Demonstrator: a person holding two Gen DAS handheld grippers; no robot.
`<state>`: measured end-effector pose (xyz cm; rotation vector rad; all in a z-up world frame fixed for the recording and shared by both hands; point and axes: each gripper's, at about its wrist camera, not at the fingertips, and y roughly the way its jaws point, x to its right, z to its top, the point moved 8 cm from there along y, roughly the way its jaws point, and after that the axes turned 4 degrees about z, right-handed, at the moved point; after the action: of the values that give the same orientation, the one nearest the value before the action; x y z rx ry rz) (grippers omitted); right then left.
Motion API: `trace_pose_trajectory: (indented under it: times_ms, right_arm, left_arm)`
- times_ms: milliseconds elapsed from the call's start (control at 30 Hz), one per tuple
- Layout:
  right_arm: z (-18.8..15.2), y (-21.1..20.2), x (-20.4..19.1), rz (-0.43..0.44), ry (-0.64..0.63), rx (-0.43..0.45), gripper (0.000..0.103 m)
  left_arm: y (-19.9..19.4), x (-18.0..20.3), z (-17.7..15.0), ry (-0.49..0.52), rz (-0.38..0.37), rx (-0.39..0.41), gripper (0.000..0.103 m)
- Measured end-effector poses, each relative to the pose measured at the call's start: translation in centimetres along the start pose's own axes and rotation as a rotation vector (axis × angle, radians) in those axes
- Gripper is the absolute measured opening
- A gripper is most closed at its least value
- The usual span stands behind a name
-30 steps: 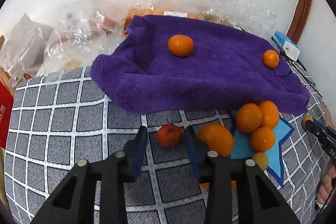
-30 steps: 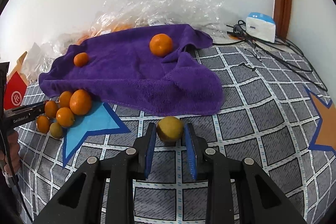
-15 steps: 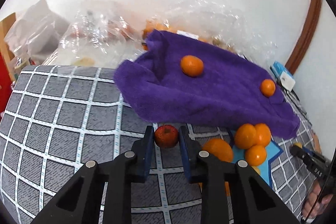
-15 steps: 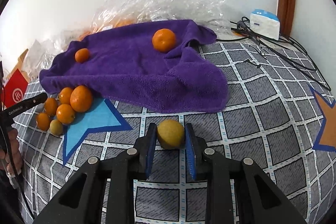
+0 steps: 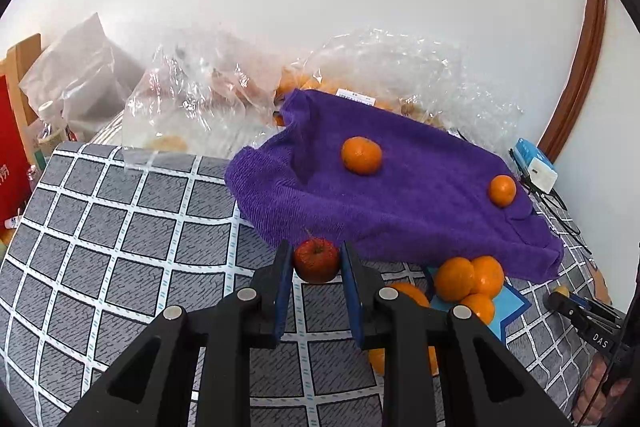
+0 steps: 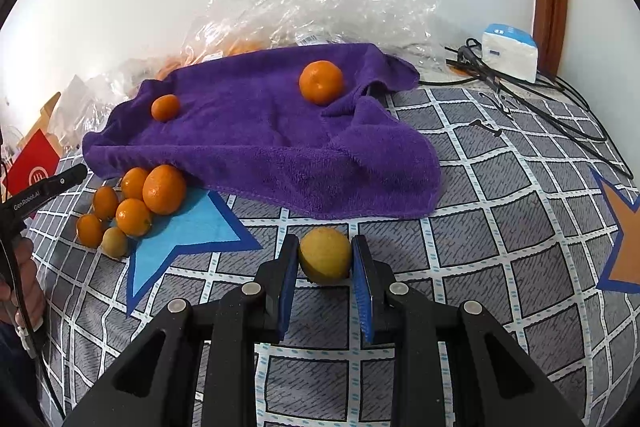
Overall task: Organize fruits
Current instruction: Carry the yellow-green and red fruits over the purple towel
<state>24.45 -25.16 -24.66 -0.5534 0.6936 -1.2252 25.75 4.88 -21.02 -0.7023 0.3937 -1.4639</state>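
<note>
Blue pads first: your left gripper [image 5: 316, 263] is clamped on the small red fruit [image 5: 316, 259], and the right gripper [image 6: 325, 257] has the yellow fruit [image 6: 325, 255] pinched btwn its pads, w/ no gap I can see. Both fruits sit low over the checked cloth [image 6: 500, 247]. My guess is you grabbed the odd-coloured ones to sort by kind. Just past them, the orange pile [image 6: 138, 201] sits on the blue star [image 6: 188, 227]. Farther back, two oranges lie on the purple towel [image 6: 260, 139] — prob left to do.
</note>
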Motion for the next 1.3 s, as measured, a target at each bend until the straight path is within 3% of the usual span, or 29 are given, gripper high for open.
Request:
trace_pose_trajectory:
  times_ms: [700,1133,1300]
  right_arm:
    - [0.8,-2.6,-0.1,-0.003,0.013,0.092,0.027]
    - [4.2,-4.6,-0.6,0.01,0.04,0.16,0.027]
    - [6.7,-4.6,-0.7,-0.003,0.042,0.178,0.027]
  left_arm:
    - [-1.8,-0.1,1.1,-0.035,-0.025,0.081,0.023]
    - [-3.1,-0.5,2.2,-0.02,0.019,0.17,0.023]
    - [-3.7,-0.4,2.5,-0.025,0.029,0.159,0.023]
